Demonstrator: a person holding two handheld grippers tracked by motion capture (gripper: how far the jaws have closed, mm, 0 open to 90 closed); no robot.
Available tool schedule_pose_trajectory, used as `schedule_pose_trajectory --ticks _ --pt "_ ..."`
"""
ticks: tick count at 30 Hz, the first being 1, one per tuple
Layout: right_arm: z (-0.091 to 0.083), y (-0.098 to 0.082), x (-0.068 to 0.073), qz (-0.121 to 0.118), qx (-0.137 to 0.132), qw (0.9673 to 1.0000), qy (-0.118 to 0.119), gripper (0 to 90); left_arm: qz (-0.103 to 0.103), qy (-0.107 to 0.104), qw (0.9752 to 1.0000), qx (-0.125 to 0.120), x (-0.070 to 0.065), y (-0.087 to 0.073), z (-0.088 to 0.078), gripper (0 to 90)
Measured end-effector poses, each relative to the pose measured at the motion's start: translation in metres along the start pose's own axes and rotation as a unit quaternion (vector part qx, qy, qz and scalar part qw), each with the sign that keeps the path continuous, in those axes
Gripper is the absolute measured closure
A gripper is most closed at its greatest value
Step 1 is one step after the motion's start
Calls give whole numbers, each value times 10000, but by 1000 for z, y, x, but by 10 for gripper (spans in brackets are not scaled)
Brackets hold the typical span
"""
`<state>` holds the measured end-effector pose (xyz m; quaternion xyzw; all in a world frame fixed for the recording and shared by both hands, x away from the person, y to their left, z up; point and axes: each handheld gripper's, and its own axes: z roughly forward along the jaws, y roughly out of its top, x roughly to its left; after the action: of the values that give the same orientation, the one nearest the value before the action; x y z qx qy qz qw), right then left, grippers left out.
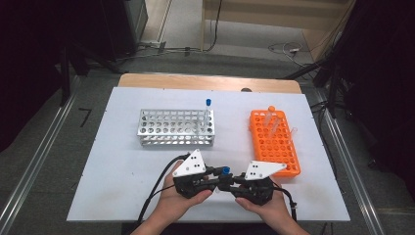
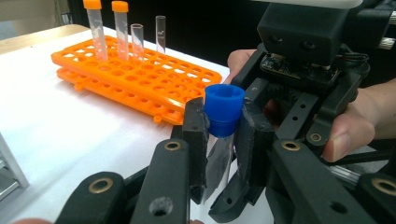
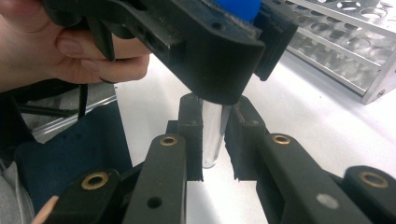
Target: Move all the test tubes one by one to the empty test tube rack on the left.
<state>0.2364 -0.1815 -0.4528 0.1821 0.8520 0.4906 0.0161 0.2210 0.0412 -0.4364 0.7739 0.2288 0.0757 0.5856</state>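
Now gripped from both sides: one blue-capped tube [image 1: 224,172] pinched upright between left claw [image 1: 215,175] and right claw [image 1: 234,180].
High view: tube midway between both claws, near bench [image 1: 117,161] edge; long axis upright; silver rack [image 1: 176,127] ahead of left claw with one capped tube, orange rack [image 1: 274,142] ahead of right claw. Left gripper view: left claw [image 2: 223,126] clamped on blue cap [image 2: 224,105], glass hanging below; four tubes standing in orange rack [image 2: 140,79], two capped, two bare. Right gripper view: right claw [image 3: 213,135] closed on clear tube body [image 3: 212,133], cap end above, under left claw's jaws; twist-off likely next.
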Motion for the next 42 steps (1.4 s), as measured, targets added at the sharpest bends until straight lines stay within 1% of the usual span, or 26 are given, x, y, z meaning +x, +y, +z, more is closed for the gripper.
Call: schedule_pose_trajectory --ticks 6,10,11,14,15,17,19,20,22,23,24,25,27,28,29,30,31,32,34,35,38,42 --pt "-2 -1 -2 7 -42 10000 20 742 -6 36 10000 -68 1 0 -2 763" --pt "-8 -2 -5 21 -168 9999 -34 661 -37 151 9998 -97 4 1 -6 764" --pt "-8 -2 -5 21 -168 9999 -34 661 -67 179 9997 -128 5 1 -8 764" --pt "-16 -3 -8 51 -282 9995 -129 575 -107 241 9995 -174 9 1 -12 764" --pt "-18 -3 -10 64 -302 9994 -148 555 -119 302 9993 -199 11 1 -15 764" --pt "-23 -4 -13 114 -339 9991 -230 510 -123 324 9992 -220 12 1 -16 764" --pt "-26 -5 -15 155 -364 9989 -266 494 -144 389 9989 -220 15 2 -20 764" --pt "-31 -7 -19 216 -404 9984 -344 458 -138 438 9987 -233 16 2 -22 764" --pt "-38 -9 -24 275 -448 9977 -427 436 -168 501 9982 -268 20 3 -26 764" --pt "-38 -9 -24 275 -448 9977 -427 436 -193 525 9980 -289 21 3 -28 764" --pt "-41 -10 -27 300 -473 9974 -464 424 -201 562 9978 -305 23 3 -30 764" --pt "-47 -12 -32 336 -508 9966 -555 394 -220 599 9974 -330 25 3 -32 764" --pt "-53 -14 -37 380 -515 9959 -645 369 -260 677 9967 -376 29 4 -37 764" --pt "-53 -14 -37 380 -515 9959 -645 369 -288 706 9962 -414 31 5 -40 764" --pt "-60 -17 -42 414 -512 9949 -760 348 -287 752 9958 -444 33 6 -43 764" --pt "-63 -18 -45 443 -512 9945 -797 337 -291 795 9953 -475 35 8 -46 764" --pt "-66 -19 -47 460 -520 9940 -846 326 -305 865 9942 -567 39 11 -52 764" --pt "-66 -19 -47 460 -520 9940 -846 326 -305 865 9942 -567 39 11 -52 764" --pt "-73 -21 -52 530 -559 9926 -935 310 -259 957 9932 -604 44 16 -58 764" --pt "-79 -23 -58 563 -588 9917 -995 268 -253 990 9929 -616 46 17 -60 764" --pt "-88 -25 -64 591 -635 9908 -1037 220 -234 1101 9919 -583 54 21 -65 764" --pt "-97 -29 -70 626 -694 9896 -1092 192 -276 1247 9899 -611 66 23 -70 764"
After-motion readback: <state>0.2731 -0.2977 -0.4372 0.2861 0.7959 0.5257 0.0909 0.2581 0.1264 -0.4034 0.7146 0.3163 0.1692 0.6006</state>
